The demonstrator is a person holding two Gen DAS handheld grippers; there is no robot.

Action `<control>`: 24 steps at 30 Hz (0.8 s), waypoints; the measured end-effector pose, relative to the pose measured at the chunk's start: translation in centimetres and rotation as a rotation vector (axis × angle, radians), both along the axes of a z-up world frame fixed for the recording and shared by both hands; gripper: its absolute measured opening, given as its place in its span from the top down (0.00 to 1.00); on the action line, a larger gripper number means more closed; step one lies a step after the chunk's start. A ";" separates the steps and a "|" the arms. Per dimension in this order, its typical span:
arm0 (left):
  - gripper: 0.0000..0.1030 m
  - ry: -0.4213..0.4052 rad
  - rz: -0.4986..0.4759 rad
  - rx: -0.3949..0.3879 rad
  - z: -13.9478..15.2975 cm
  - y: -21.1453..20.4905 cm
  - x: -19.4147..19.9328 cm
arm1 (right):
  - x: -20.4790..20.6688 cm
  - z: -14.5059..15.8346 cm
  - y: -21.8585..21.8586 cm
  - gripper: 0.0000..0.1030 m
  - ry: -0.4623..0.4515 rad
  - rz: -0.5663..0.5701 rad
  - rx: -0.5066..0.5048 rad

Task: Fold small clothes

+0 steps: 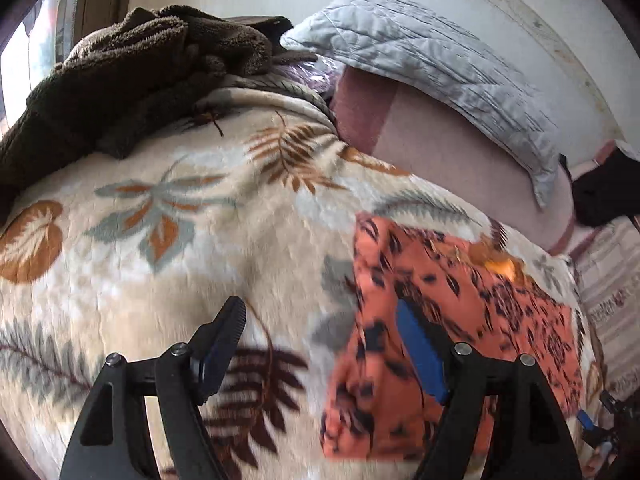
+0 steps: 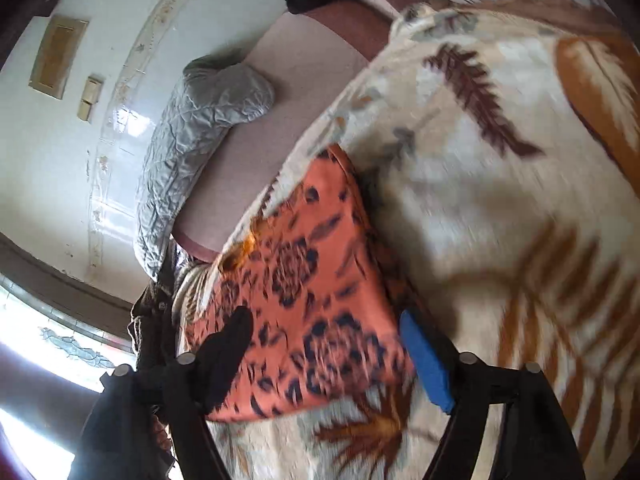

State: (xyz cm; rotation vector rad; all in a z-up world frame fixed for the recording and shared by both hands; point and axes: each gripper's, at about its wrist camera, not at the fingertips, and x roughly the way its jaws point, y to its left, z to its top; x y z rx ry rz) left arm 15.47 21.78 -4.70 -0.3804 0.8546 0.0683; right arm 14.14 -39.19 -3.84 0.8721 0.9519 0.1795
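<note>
On the leaf-print blanket (image 1: 168,264) your orange patterned garment (image 1: 460,312) lies folded flat. Left gripper (image 1: 320,352) & right gripper (image 2: 328,356): jaws apart, empty. Brown towel (image 1: 132,76) and grey pillow (image 1: 432,64) sit beyond, nothing blocking.

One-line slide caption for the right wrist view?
Open right tool above a folded orange floral-print garment lying on a cream leaf-patterned fleece blanket, grey quilted pillow behind.

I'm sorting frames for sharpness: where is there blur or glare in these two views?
Left wrist view: the orange patterned cloth is motion-smeared, the brown towel sharper. Right wrist view: the leaf blanket streaks heavily, and the window blows out white.
</note>
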 end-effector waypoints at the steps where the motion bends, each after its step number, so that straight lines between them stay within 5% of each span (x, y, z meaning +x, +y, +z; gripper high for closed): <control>1: 0.24 0.018 -0.035 0.005 -0.7 -1.0 -1.1 | -1.0 -0.6 0.6 0.19 0.034 0.011 -0.002; 6: 0.24 0.098 -0.075 0.002 -4.9 -5.4 -1.8 | 1.0 -3.5 3.1 0.19 0.083 0.007 0.106; 9: 0.20 0.090 -0.039 0.090 -6.1 -6.8 -0.4 | 2.8 -4.2 3.9 0.21 0.121 -0.102 0.088; 10: 0.25 0.072 -0.034 0.106 -5.8 -7.1 -0.1 | 3.2 -3.9 4.0 0.33 0.120 -0.124 0.072; 11: 0.64 0.087 -0.050 0.093 -5.5 -7.2 0.5 | 3.7 -3.8 4.1 0.54 0.128 -0.136 0.060; 12: 0.85 0.117 -0.064 0.047 -5.3 -7.2 1.2 | 4.5 -3.7 4.6 0.91 0.156 -0.114 0.017; 14: 0.88 0.139 -0.048 0.038 -3.3 -7.3 1.7 | 5.3 -2.4 5.1 0.91 0.156 -0.118 -0.058; 20: 0.90 0.012 -0.069 0.037 4.5 -6.8 -4.0 | 1.6 7.1 6.5 0.92 -0.034 -0.055 -0.160; 24: 0.88 0.033 -0.087 -0.019 4.5 -5.8 -11.5 | -5.0 7.8 5.1 0.92 -0.033 -0.026 -0.151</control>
